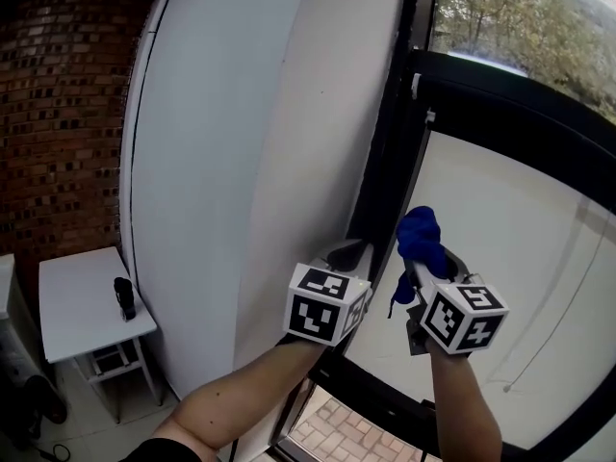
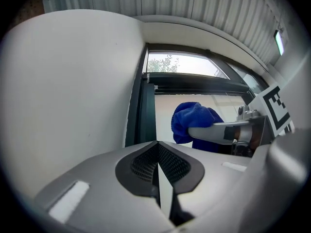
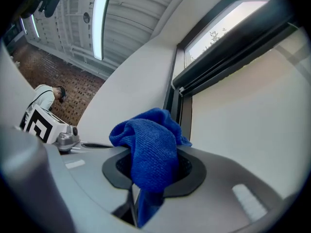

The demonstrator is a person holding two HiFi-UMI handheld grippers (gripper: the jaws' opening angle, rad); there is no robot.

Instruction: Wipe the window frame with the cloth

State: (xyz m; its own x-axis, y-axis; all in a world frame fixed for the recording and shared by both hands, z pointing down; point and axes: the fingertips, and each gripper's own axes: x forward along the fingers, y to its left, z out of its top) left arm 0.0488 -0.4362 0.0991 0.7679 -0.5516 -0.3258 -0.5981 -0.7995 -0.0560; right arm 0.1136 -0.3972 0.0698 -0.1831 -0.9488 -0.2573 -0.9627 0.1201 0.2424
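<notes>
Brick wall (image 1: 58, 114) fills the left of the head view, and below it, at the lower left, stands a small white surface (image 1: 87, 301) with a dark upright object (image 1: 124, 297) near its right edge. To the right of that a broad white wall panel (image 1: 250, 162) runs from the top of the frame down to the lower middle. The left tongs (image 1: 348, 255) sit at the panel's right edge, low in the frame, with their tips pointing at the dark window frame (image 1: 385, 162). Whether they touch it cannot be told. In the left gripper view their jaws are pressed together with nothing between them. Just right of the frame's upright bar, in the lower middle of the head view, the blue cloth (image 1: 422, 243) is bunched up at the tip of the right tongs (image 1: 424, 261). The right gripper view shows those jaws clamped on it, with most of the cloth piled above them and a tail hanging below. The cloth is close beside the upright bar, but no view shows whether the two are in contact. Behind it a pale pane (image 1: 510, 258) takes up the right of the frame, and green trees (image 1: 520, 17) show through the glass at the upper right.
</notes>
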